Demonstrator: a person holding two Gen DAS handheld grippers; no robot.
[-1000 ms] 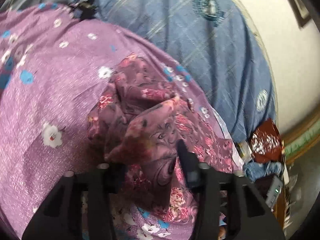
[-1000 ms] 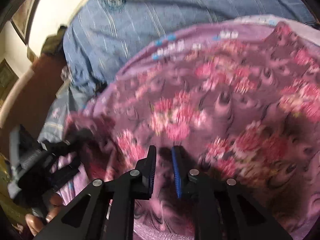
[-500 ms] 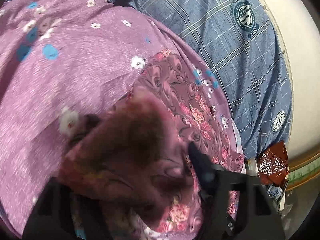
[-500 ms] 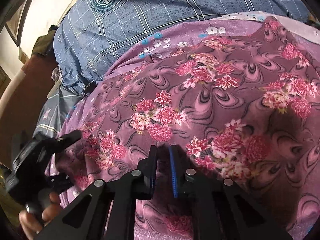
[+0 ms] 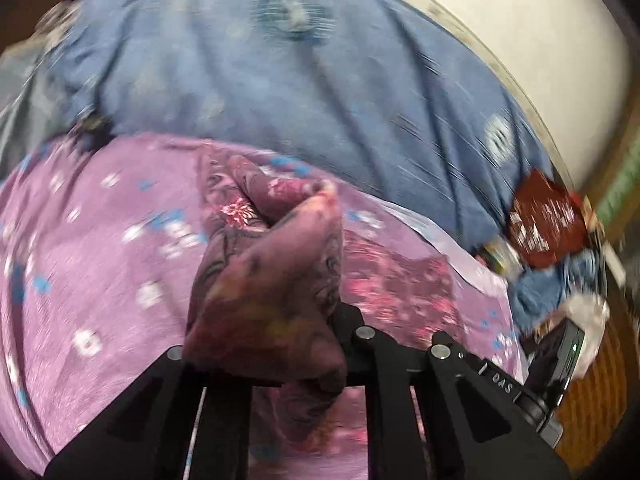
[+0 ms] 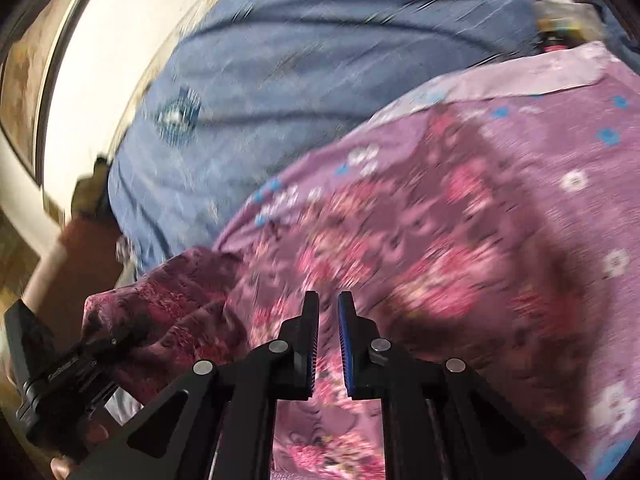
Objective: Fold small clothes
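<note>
A maroon garment with pink flowers [image 6: 420, 264] lies on a lilac flowered cloth [image 6: 568, 152]. My left gripper [image 5: 280, 344] is shut on a bunched corner of the maroon garment [image 5: 272, 280], which drapes over its fingers and hides the tips; it also shows in the right wrist view [image 6: 116, 340], lifting that corner. My right gripper [image 6: 328, 316] hovers just over the garment's middle, its blue-padded fingers [image 6: 346, 320] a narrow gap apart with nothing between them. Both views are motion-blurred.
A blue checked bedsheet [image 5: 320, 92] covers the bed behind the lilac cloth [image 5: 92, 240]. A dark red foil packet [image 5: 548, 220], blue cloth and small clutter sit at the right bed edge. A pale wall [image 5: 520, 32] runs behind.
My left gripper has pulled the bunched garment corner up and across. My right gripper has lifted off the garment and its fingers have parted slightly. Both cameras swung.
</note>
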